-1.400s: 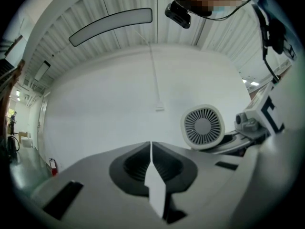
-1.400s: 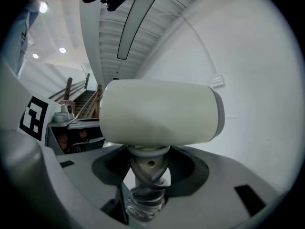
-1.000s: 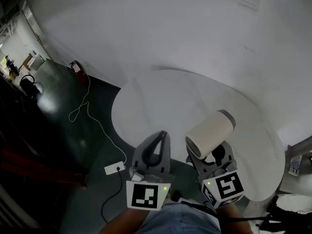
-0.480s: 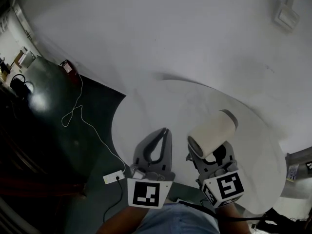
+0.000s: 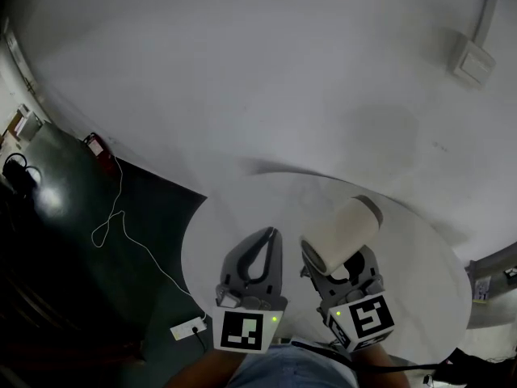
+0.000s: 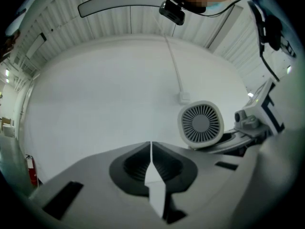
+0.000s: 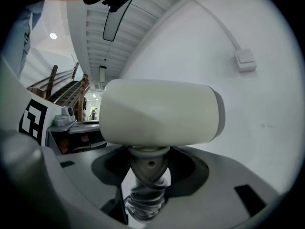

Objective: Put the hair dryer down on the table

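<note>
Lower centre, right gripper point(image 5: 342, 272) clamps the dryer point(image 5: 343, 231) handle above the table point(image 5: 242, 208); left gripper point(image 5: 271, 238) is clenched, empty.

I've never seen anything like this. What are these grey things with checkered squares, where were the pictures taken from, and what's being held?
No robot here: a person holds a two-jaw gripper in each hand; the marker cubes belong to them. One picture comes from a camera on the person's head, looking down; the other two from cameras riding on the grippers. The left gripper is shut and empty. The right gripper clamps the handle of a cream hair dryer, held over the round white table, not yet set down.
</note>
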